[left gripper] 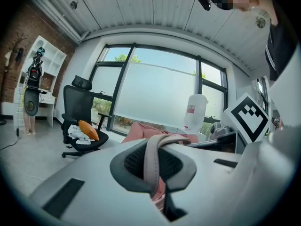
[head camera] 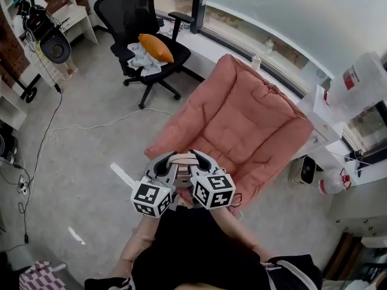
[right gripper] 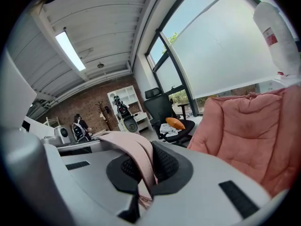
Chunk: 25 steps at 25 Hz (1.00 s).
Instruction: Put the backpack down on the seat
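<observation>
While left gripper [left gripper: 154,166] and right gripper [right gripper: 140,167] are each clamped on the thin pink backpack strap [head camera: 181,158], it could be slipped and dropped short of the seat [head camera: 242,119] at frame centre.

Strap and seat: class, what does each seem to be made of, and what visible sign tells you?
The strap is probably matte pink webbing or faux leather: a flat band that folds softly. The seat looks like padded salmon fabric, matte: quilted seams, puffy panels.

Grey floor [head camera: 78,180]; black office chair [head camera: 130,11]; tall windows [left gripper: 155,93]; brick wall [right gripper: 89,106]
</observation>
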Available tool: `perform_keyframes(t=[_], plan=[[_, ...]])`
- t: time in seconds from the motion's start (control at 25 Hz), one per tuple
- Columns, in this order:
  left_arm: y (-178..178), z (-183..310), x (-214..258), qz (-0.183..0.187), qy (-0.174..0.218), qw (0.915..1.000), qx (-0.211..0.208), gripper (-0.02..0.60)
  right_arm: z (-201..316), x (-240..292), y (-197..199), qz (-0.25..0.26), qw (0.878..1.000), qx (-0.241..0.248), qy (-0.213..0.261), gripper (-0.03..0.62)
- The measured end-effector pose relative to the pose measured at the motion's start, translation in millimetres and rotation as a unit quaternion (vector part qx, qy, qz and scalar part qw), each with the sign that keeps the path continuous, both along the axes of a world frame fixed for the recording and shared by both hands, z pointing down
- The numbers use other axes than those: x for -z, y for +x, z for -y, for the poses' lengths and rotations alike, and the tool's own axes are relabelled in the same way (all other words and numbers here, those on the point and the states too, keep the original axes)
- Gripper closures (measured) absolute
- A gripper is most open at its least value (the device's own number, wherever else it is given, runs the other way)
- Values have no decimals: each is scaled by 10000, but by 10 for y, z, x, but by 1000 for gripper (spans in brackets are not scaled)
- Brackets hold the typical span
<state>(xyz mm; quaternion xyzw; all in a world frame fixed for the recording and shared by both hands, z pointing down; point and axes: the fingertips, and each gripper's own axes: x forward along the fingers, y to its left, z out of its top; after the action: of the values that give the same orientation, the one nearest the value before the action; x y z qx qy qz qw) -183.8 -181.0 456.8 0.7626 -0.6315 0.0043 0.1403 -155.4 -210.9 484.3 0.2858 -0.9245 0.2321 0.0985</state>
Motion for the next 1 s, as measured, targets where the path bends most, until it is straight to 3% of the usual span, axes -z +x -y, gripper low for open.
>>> perform_keyframes(t=[0.32,0.68,1.0], plan=[[134,206,98,-34,-48,9995,-318,566,242,140,120,-79,9997,-154,167,562],[344,526,190,-115,-75,9950,-985,566,612,238,271,-168,9990,-369,211,562],[398,693,-16,-159,-382,9911,-1268,566,811,76,316,-429,9977,-512,133,562]])
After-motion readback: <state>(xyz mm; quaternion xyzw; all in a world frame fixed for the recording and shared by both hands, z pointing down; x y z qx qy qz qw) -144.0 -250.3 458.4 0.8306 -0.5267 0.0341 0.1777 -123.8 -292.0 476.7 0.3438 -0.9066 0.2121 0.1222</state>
